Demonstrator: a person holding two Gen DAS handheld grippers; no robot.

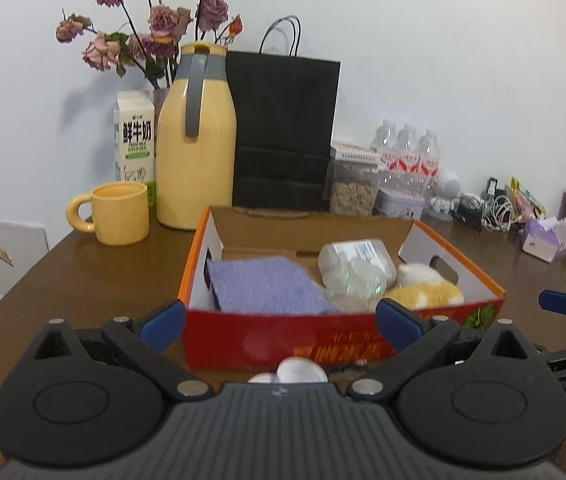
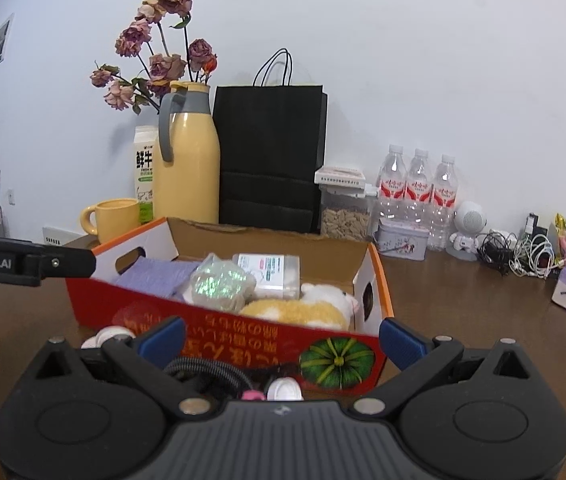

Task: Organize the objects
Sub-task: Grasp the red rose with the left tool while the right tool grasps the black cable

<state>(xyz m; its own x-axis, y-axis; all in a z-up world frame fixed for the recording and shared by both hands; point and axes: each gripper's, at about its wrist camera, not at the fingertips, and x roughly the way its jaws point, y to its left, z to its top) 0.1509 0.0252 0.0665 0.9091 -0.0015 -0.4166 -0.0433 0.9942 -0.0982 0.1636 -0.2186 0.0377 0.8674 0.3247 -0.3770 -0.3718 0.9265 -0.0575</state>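
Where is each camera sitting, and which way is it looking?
Left wrist: on the open left gripper, facing the red box head-on; the right gripper shows at the edge.
Right wrist: on the open right gripper, facing the box's right part; the left gripper's arm shows.
Both share the box, yellow jug, black bag.

We see a glossy brown wooden table (image 1: 83,272) bearing a printed cardboard box (image 1: 339,340) with a soft lilac cloth (image 1: 267,288) and fuzzy plush toy (image 2: 303,312) inside, a matt black paper bag (image 1: 283,128) at upper centre, and clear plastic bottles (image 2: 417,188).
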